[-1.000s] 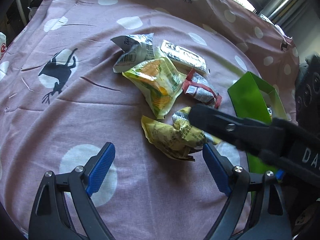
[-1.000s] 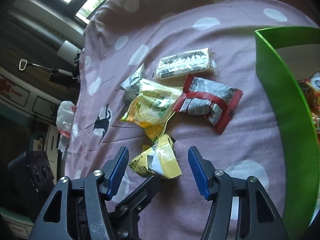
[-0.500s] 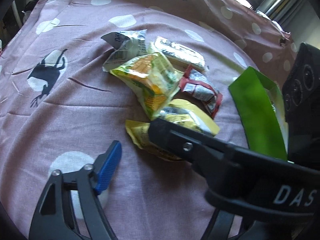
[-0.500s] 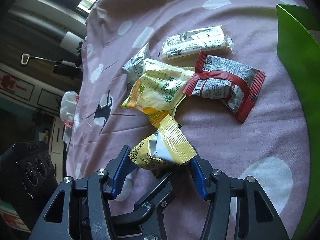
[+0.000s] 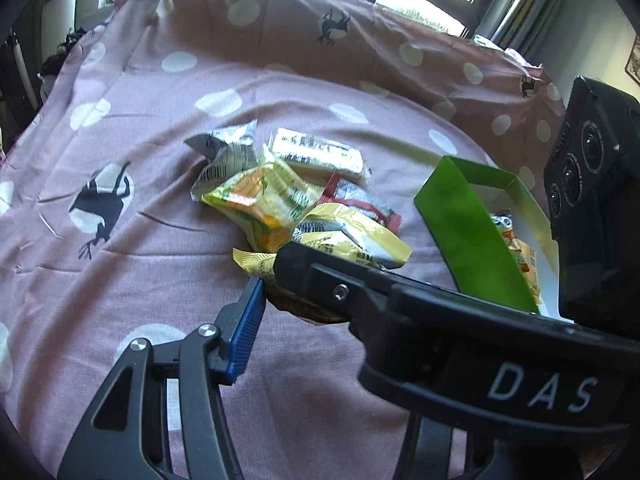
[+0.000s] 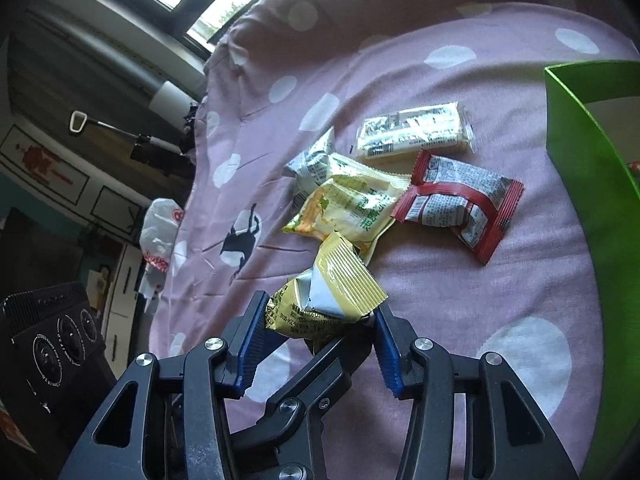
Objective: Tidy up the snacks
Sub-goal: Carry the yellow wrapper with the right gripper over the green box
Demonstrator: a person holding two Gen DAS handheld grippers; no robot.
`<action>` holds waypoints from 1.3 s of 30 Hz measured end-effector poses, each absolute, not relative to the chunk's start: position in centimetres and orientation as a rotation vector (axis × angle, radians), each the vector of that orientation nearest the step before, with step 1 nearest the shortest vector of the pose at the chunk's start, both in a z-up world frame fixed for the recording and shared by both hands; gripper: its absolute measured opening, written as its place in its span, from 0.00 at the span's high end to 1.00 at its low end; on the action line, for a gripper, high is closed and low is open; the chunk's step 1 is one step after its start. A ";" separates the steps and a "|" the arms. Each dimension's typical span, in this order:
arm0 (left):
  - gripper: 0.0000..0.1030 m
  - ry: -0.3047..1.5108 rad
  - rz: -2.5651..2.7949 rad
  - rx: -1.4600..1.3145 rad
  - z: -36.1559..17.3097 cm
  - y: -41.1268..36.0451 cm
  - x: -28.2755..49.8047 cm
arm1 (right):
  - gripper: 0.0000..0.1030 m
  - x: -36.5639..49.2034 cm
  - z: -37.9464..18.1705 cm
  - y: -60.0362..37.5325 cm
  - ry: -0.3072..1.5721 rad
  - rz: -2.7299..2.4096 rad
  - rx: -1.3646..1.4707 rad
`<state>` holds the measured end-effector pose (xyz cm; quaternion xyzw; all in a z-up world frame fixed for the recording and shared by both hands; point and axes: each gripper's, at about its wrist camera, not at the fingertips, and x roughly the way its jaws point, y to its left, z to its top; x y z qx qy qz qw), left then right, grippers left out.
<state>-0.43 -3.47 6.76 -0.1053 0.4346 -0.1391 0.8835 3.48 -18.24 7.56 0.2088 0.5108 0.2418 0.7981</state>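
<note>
Yellow packet (image 6: 332, 296) now between closing grippers (image 6: 320, 320).

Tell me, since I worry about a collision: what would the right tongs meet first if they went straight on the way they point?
Nothing new at once: the right tongs are closing on the crumpled yellow packet. Beyond it, probably the yellow-green snack bag, though depth is unclear.

open cloth (image 6: 460, 320) betw. packets (image 6: 456, 204) & green box (image 6: 592, 184)
</note>
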 end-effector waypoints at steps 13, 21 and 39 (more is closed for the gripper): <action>0.51 0.758 -0.312 -0.170 10.3 -4.6 -2.9 | 0.50 0.9 12.0 -18.9 0.938 0.532 0.419; 0.51 0.721 -0.322 -0.164 11.4 -5.2 -3.7 | 0.50 0.2 13.0 -19.2 0.898 0.526 0.404; 0.51 0.648 -0.398 -0.149 13.7 -7.6 -5.1 | 0.50 -1.7 15.7 -21.7 0.810 0.465 0.399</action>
